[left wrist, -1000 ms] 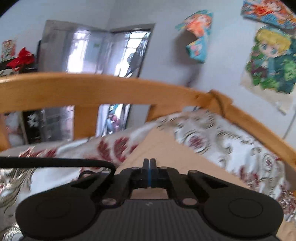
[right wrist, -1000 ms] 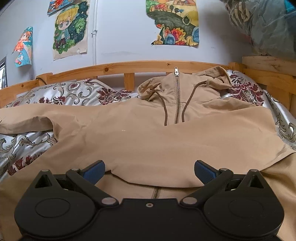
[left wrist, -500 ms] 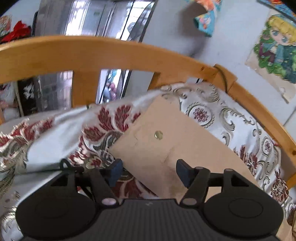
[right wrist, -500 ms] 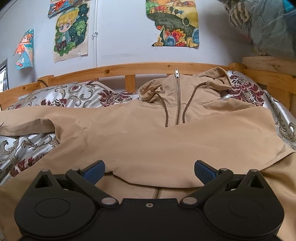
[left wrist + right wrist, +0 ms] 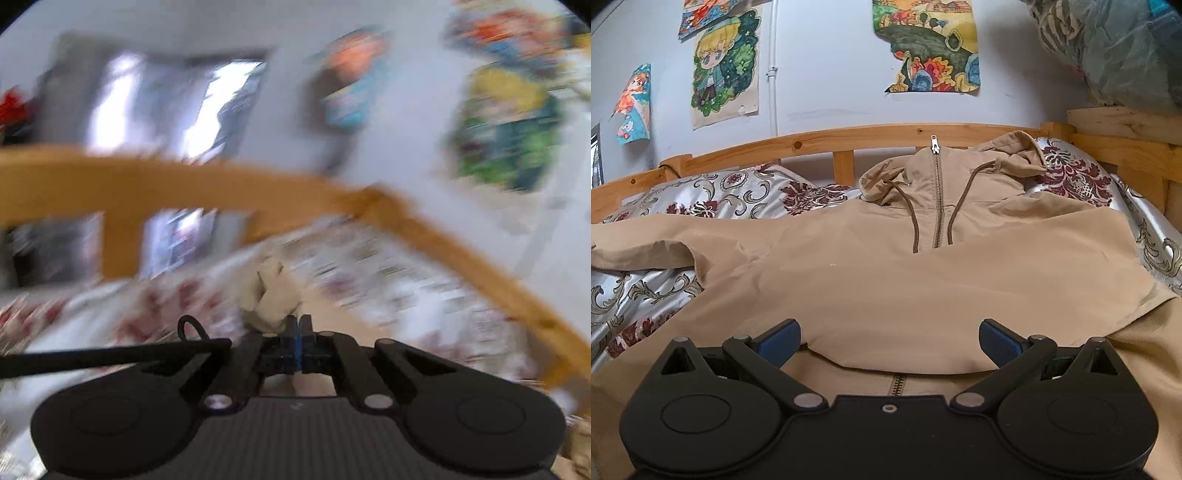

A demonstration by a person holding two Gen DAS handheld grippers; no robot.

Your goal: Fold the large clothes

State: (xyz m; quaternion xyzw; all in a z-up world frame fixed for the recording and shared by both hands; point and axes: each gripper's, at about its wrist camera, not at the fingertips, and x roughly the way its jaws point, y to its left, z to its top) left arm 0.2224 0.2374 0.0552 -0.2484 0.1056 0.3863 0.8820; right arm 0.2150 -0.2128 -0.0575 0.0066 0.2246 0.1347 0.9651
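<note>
The big tan zip-up hooded jacket [image 5: 886, 280] lies spread across the floral silver-and-maroon bedspread [image 5: 713, 195], hood toward the wooden bed rail [image 5: 820, 142], unchanged from half a second ago. My right gripper [image 5: 888, 339] hovers wide open over its hem, holding nothing. My left gripper [image 5: 298, 326] — open a moment ago — has now pinched shut on the bunched tan sleeve end [image 5: 271, 295]; that view is blurred.

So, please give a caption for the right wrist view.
Open right tongs hover over a tan hooded jacket spread on the patterned bedspread.
</note>
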